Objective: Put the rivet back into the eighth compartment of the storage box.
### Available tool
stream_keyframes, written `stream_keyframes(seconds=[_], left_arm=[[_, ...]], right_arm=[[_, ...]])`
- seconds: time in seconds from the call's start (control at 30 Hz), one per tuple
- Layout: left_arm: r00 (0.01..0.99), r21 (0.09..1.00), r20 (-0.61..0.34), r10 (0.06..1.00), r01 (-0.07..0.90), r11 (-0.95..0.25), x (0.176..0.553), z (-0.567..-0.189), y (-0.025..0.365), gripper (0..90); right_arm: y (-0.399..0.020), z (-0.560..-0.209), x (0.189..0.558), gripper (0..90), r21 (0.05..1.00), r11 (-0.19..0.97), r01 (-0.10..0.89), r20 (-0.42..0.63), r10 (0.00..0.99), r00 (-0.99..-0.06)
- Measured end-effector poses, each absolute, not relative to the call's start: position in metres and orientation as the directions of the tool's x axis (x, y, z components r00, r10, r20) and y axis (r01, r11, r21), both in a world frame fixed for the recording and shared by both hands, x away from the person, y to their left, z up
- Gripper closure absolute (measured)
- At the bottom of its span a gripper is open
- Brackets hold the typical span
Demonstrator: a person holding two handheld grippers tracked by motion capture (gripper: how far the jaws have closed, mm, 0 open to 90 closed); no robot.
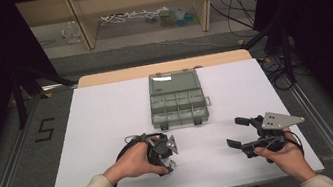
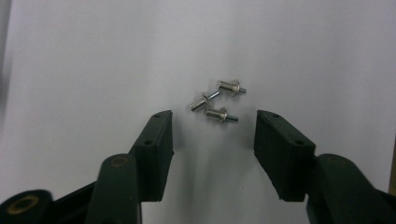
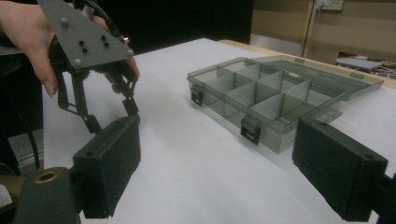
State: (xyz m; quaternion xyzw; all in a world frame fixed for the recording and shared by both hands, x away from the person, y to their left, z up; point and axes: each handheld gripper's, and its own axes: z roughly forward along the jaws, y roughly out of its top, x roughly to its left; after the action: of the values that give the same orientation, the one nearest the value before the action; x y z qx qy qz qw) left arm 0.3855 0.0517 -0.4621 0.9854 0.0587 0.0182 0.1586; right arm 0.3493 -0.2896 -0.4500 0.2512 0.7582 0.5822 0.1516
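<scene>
White table [image 1: 107,113]. Three small silver rivets [image 2: 217,101] lie in a loose cluster on its near part, touching or nearly touching one another, each with a flanged head and a thin pin. In the high view the rivets [image 1: 171,164] sit at about 6 o'clock from the box, well apart from it.

Left gripper [image 1: 170,159]: held in the person's left hand [image 1: 132,162], pointing down at the rivets. In the left gripper view the left gripper [image 2: 215,130] has its jaws half apart, one on each side of the cluster; the rivets lie just ahead of the tips, at 12 o'clock between them. Pads touch nothing; bare table shows between them. From the right gripper view the left gripper [image 3: 109,100] hangs tips-down close over the table under its grey plate.

Right gripper [image 1: 235,132]: held in the right hand [image 1: 285,155], at about 3 o'clock from the left one, well apart, jaws pointing toward 9 o'clock. Jaws wide, nothing between them. In its own view the right gripper [image 3: 217,154] looks across bare table.

Compartment box [image 1: 178,108]: grey translucent plastic, at the table's middle toward 12 o'clock, lid [image 1: 174,82] thrown back flat on the far side. Divided into small cells; those I can see look empty. Two dark latches on the near wall. From the right gripper view the compartment box [image 3: 261,93] sits at about 1 o'clock.
</scene>
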Motion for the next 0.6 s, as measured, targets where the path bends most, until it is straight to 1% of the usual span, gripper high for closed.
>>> stream_keyframes(seconds=[0.1,0.27,0.3,0.37,0.47,0.53,0.6], left_arm=[[0.993,0.310,0.015,0.116,0.105,-0.945,0.3853,-0.4614,0.0501,50.8],[0.993,0.293,-0.004,0.118,0.114,-0.949,0.3853,-0.4607,0.0474,57.3],[0.993,0.293,-0.005,0.118,0.115,-0.949,0.3858,-0.4607,0.0470,58.3],[0.993,0.288,-0.009,0.118,0.115,-0.951,0.3868,-0.4606,0.0466,59.8],[0.992,0.285,-0.010,0.124,0.122,-0.951,0.3874,-0.4603,0.0459,63.5],[0.992,0.284,-0.012,0.126,0.124,-0.951,0.3877,-0.4602,0.0457,67.6],[0.991,0.281,-0.011,0.132,0.130,-0.951,0.3878,-0.4603,0.0452,69.4]], right_arm=[[-0.2889,-0.4507,0.3498,16.5,0.962,0.185,0.200,0.066,0.552,-0.831],[-0.2899,-0.4499,0.3491,16.5,0.958,0.199,0.207,0.063,0.558,-0.828],[-0.2887,-0.4508,0.3497,16.5,0.962,0.184,0.200,0.067,0.552,-0.831],[-0.2899,-0.4499,0.3491,16.5,0.957,0.204,0.208,0.061,0.557,-0.829],[-0.2896,-0.4502,0.3493,16.5,0.958,0.202,0.206,0.061,0.554,-0.830],[-0.2896,-0.4504,0.3497,16.5,0.959,0.200,0.200,0.058,0.553,-0.831],[-0.2896,-0.4505,0.3498,16.5,0.959,0.202,0.199,0.056,0.553,-0.831]])
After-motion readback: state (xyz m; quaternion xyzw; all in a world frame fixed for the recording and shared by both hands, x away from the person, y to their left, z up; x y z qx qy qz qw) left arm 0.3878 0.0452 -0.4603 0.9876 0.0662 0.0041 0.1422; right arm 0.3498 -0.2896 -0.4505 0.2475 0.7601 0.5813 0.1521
